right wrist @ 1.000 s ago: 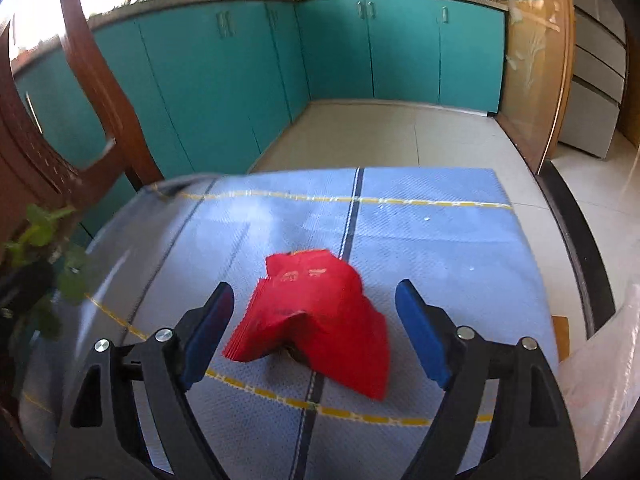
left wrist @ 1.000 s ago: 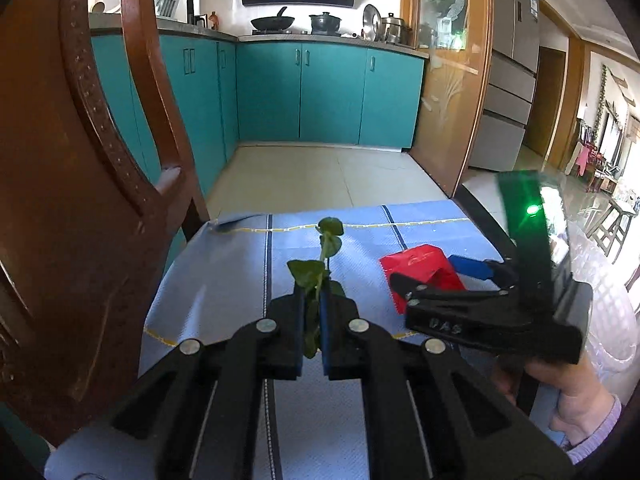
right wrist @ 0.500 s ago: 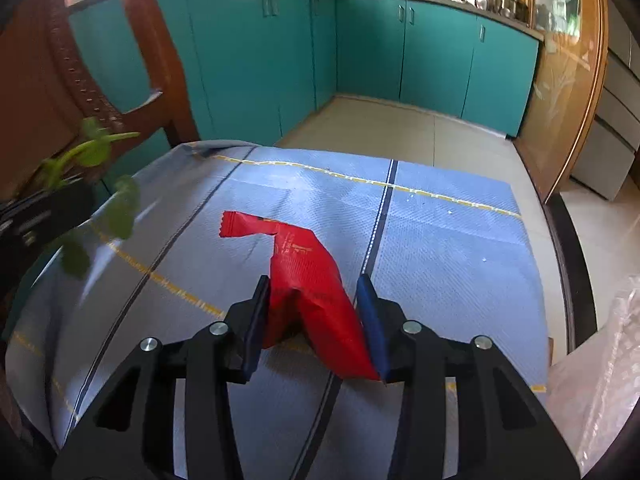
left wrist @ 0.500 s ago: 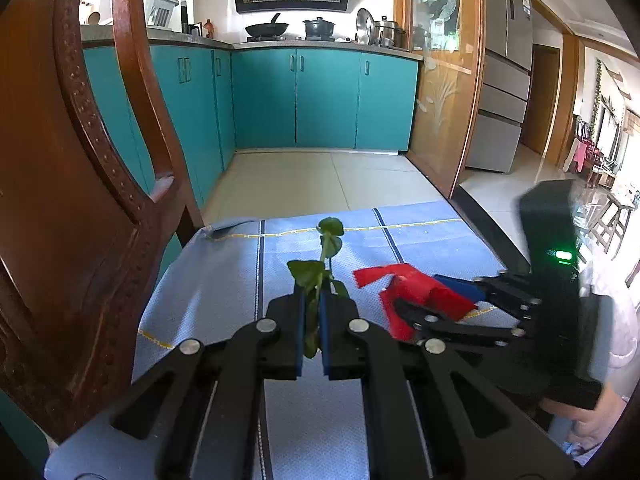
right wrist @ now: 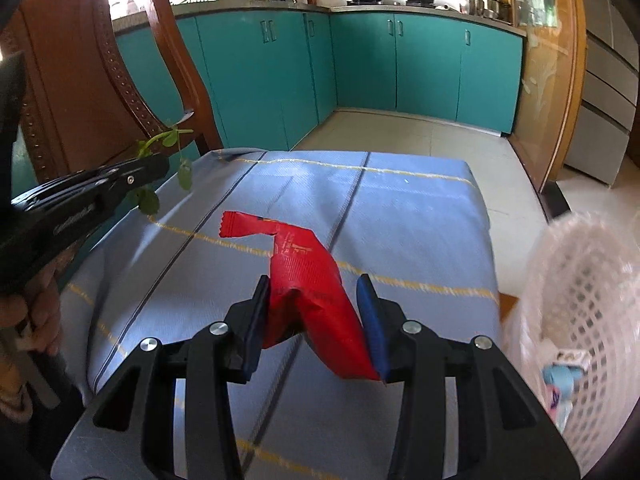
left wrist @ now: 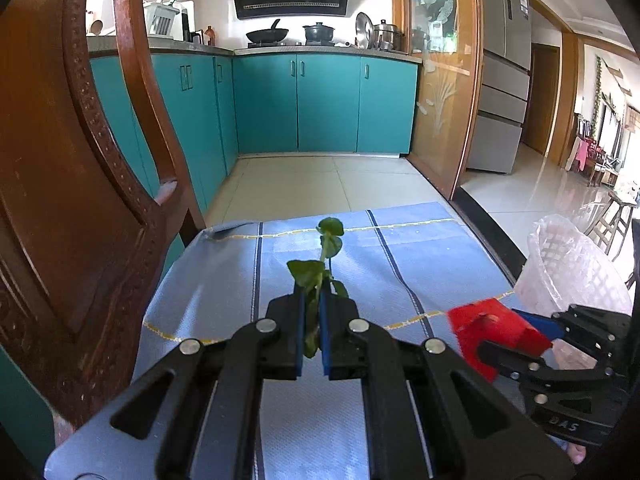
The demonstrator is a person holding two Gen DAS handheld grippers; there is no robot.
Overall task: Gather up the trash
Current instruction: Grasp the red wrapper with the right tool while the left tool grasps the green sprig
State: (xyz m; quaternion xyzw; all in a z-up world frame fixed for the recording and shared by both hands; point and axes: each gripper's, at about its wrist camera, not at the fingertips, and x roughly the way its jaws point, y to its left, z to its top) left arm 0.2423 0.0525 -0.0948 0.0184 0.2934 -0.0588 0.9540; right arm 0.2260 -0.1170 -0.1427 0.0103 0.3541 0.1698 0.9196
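Blue tablecloth (right wrist: pixel 420 216); only right wrist view shows trash inside basket (right wrist: pixel 580 308).

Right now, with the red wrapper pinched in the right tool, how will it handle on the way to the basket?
The red wrapper probably flops: it is creased, its tail bending sideways. It looks light, so the right tool should carry it easily. Glossy film may slip.
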